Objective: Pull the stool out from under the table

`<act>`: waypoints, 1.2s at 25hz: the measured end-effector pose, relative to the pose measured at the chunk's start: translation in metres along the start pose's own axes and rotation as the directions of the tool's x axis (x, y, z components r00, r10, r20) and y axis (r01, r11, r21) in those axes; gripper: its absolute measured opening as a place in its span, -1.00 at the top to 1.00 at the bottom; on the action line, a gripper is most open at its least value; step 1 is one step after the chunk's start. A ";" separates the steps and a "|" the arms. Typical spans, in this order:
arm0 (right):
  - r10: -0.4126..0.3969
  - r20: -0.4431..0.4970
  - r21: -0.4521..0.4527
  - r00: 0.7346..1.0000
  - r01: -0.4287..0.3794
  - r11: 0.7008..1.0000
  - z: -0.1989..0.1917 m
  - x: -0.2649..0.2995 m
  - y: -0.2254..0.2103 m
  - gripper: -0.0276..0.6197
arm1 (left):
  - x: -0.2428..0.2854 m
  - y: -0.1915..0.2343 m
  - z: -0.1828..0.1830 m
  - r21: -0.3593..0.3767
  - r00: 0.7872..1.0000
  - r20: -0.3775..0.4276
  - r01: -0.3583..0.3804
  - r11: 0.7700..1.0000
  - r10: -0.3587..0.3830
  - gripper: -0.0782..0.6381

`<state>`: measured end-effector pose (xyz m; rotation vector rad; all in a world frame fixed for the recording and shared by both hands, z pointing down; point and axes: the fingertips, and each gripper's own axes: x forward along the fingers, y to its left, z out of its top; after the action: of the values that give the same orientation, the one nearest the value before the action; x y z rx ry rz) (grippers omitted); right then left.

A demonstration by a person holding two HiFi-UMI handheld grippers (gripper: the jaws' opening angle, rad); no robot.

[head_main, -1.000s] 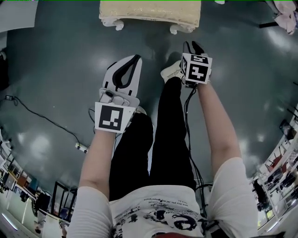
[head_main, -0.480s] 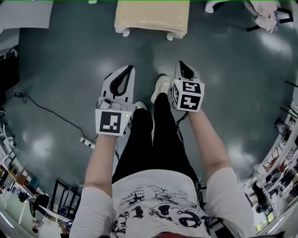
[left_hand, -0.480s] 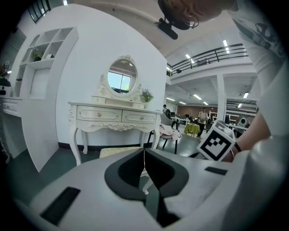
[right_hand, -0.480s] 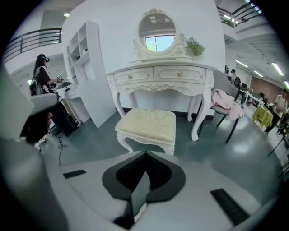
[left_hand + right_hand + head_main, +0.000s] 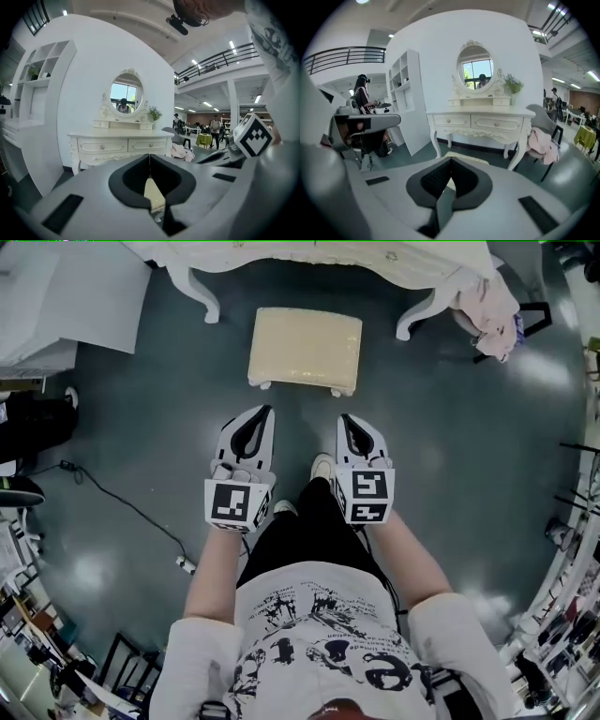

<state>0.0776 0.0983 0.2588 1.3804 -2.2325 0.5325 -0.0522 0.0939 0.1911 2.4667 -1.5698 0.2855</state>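
The stool (image 5: 305, 350), a cream cushion on short white legs, stands on the dark floor just in front of the white dressing table (image 5: 319, 259), out from under it. My left gripper (image 5: 266, 411) and right gripper (image 5: 344, 418) hang side by side short of the stool, apart from it, both shut with nothing between the jaws. In the left gripper view the gripper's (image 5: 150, 156) jaws meet in front of the table (image 5: 122, 143). In the right gripper view the stool (image 5: 466, 160) peeks over the shut gripper (image 5: 451, 160).
A pink cloth (image 5: 489, 306) hangs on a chair right of the table. A white cabinet (image 5: 56, 296) stands at the left. A cable (image 5: 122, 502) and power strip (image 5: 186, 564) lie on the floor at my left. My shoe (image 5: 322, 468) shows between the grippers.
Both grippers have drawn back from the stool toward my body. I have stepped back, so the stool sits farther off and the dressing table has come into view behind it.
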 end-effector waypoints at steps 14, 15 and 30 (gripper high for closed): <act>-0.062 0.362 -0.083 0.930 0.098 0.992 0.243 -0.082 -0.019 0.87 | 0.011 0.016 0.222 0.078 0.974 0.218 0.041 0.996 -0.057 0.72; -0.075 0.379 -0.077 0.922 0.112 0.991 0.252 -0.087 -0.018 0.87 | 0.010 0.018 0.232 0.094 0.972 0.222 0.050 0.994 -0.070 0.72; -0.145 0.520 -0.051 0.842 0.200 0.978 0.344 -0.122 0.004 0.87 | -0.011 0.053 0.325 0.181 0.924 0.340 0.118 0.976 -0.175 0.72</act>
<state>0.0599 0.0008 -0.0928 1.8101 -2.4505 -0.0328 -0.0871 -0.0070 -0.1205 2.8720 -1.5235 -0.0703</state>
